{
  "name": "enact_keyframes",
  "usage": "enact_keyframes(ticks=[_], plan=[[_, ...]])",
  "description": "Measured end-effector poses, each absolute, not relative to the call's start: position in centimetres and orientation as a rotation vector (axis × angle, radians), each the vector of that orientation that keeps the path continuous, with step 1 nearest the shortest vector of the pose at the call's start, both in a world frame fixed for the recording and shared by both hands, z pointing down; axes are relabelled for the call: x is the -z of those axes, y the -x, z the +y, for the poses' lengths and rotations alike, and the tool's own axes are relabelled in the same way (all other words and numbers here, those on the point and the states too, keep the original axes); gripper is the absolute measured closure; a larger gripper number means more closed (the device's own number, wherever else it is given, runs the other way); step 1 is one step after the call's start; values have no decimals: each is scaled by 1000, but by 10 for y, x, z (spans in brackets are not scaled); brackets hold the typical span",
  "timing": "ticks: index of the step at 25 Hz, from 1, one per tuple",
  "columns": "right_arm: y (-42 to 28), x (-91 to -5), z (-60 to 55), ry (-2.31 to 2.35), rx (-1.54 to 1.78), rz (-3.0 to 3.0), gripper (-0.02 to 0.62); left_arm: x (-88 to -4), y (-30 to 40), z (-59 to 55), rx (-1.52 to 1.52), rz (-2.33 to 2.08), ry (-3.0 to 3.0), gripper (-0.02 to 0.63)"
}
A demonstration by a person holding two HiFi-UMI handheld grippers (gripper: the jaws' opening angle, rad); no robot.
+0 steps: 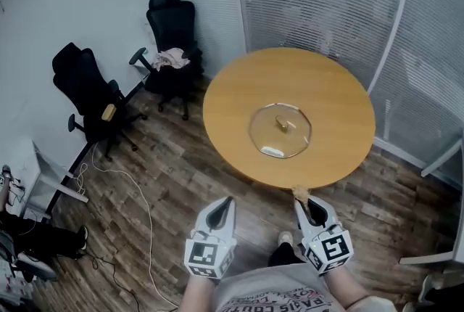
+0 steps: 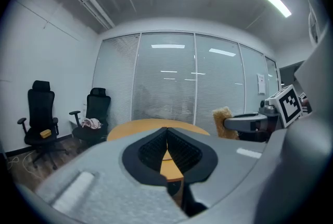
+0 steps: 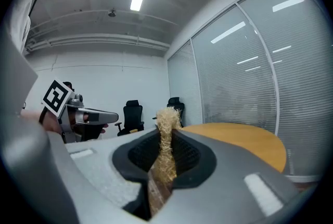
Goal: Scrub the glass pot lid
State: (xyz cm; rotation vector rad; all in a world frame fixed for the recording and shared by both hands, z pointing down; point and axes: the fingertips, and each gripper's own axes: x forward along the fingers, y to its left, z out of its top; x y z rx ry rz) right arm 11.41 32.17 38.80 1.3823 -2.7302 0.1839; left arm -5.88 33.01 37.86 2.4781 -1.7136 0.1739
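Your right gripper (image 1: pixel 305 200) is clamped on a straw-coloured scrubber (image 3: pixel 167 129). Your left gripper (image 1: pixel 225 202) has its jaws together, holding nothing. Glass pot lid (image 1: pixel 280 130) lies mid-table (image 1: pixel 232 100), apart from both.

No text reads cleanly. Print on the person's shirt (image 1: pixel 279 297) is upside down and cropped, letters uncertain.
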Motion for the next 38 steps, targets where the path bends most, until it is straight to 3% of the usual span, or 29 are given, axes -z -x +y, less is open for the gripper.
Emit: enact_keyframes(ticks=[14, 38], plan=[[-223, -405, 127, -1398, -211, -2666, 534, -393, -48, 129, -258, -1668, -2495, 598], [-169, -475, -71, -1764, -413, -2281, 534, -439, 18, -117, -279, -1260, -2667, 598]])
